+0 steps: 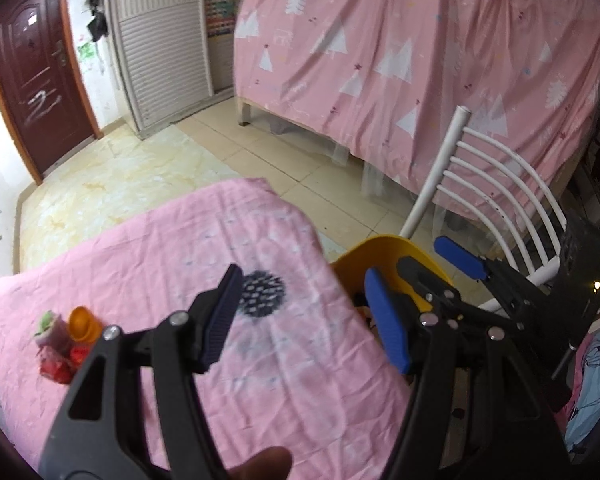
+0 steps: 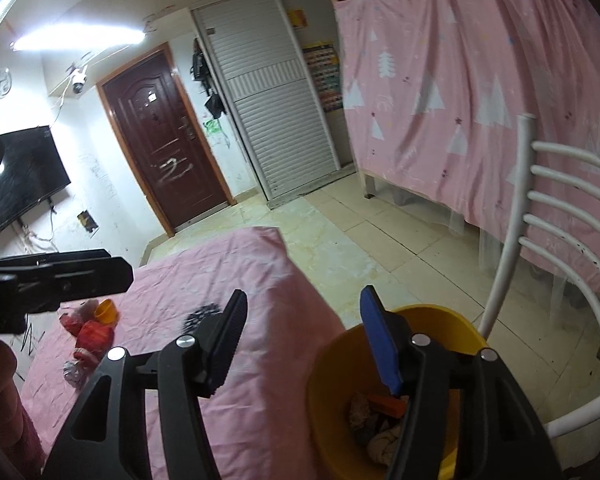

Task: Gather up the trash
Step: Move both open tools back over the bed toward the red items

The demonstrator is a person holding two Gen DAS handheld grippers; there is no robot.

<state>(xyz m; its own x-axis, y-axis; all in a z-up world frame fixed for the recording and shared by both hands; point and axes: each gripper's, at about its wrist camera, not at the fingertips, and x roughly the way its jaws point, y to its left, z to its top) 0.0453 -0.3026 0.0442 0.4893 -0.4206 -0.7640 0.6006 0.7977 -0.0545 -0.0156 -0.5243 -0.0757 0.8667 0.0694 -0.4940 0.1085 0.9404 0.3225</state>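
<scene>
Left view only: I see my right gripper [image 1: 420, 272] from outside, over the yellow bin [image 1: 380, 256]; the bin's contents are hidden here.
Right view only: I look down into the bin [image 2: 340, 368] and see crumpled scraps [image 2: 372, 412] at its bottom; a wall TV [image 2: 24, 176] shows at far left.
Trash pile: red wrappers [image 1: 56, 364] and an orange cup [image 1: 85, 324] lie clustered on the pink cloth [image 1: 180, 240], near its left end.
Cup axis: it lies on its side, its mouth pointing up-left in my left view.
Left gripper [image 1: 304, 320]: jaws part-open, nothing between them.
Right gripper [image 2: 304, 340]: jaws apart and empty, above the bin.
Chair [image 1: 500, 184]: white, right of the bin.
</scene>
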